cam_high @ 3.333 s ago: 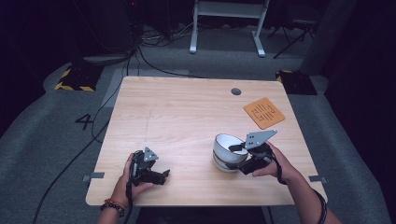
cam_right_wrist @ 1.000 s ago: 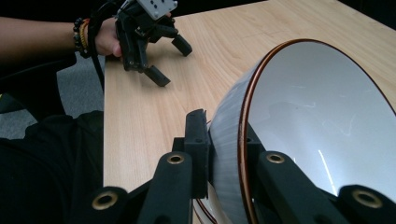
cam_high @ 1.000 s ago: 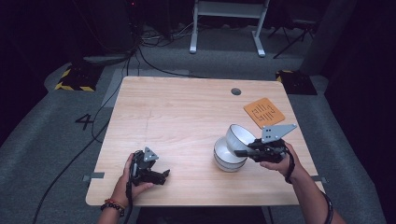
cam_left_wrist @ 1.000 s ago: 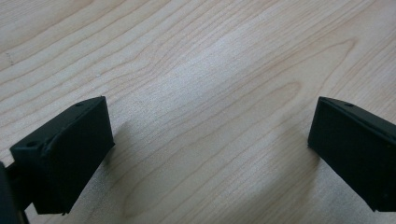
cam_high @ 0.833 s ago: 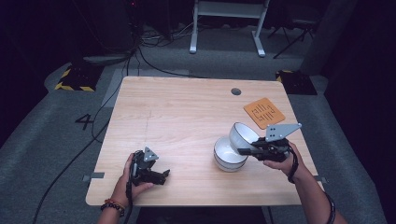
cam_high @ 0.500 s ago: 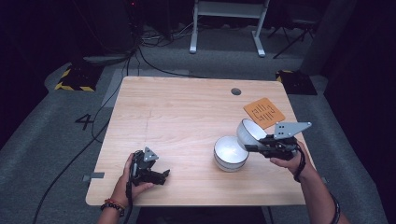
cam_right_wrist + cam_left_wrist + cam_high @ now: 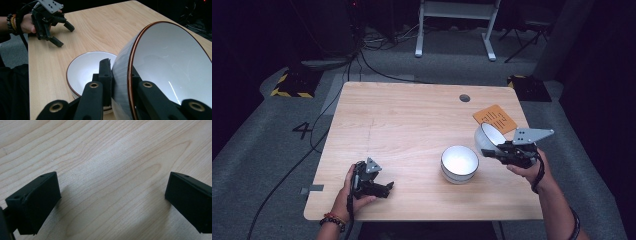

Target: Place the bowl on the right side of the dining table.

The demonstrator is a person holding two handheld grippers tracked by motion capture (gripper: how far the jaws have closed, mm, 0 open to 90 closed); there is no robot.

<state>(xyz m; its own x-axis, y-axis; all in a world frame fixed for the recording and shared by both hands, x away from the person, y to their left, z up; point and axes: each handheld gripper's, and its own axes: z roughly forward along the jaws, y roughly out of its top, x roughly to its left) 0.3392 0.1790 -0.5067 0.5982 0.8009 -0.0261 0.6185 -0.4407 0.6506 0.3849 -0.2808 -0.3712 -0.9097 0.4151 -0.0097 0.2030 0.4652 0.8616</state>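
left tongs (image 7: 384,189): resting on counter (image 7: 412,120), jaws wide apart, empty. bowl (image 7: 459,163): upright on counter, centre-right. right tongs (image 7: 490,152): clamped on rim of second bowl (image 7: 488,138), held tilted above counter, just right of first bowl, near orange card (image 7: 495,118).

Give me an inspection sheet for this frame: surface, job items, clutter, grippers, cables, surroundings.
Surface: light wooden table, with a round grommet hole near the far edge.
Job's things: one white bowl upright on the table; second bowl lifted, tilted on its side, clear of the first.
Clutter: orange card at the far right corner.
Grippers: right gripper clamped on the lifted bowl's rim; left gripper open, resting on the table, holding nothing.
Cables: black cable trailing from the left gripper off the table's left edge; more on the floor behind.
Surroundings: grey carpet, hazard-striped block, white stand legs, dark room.
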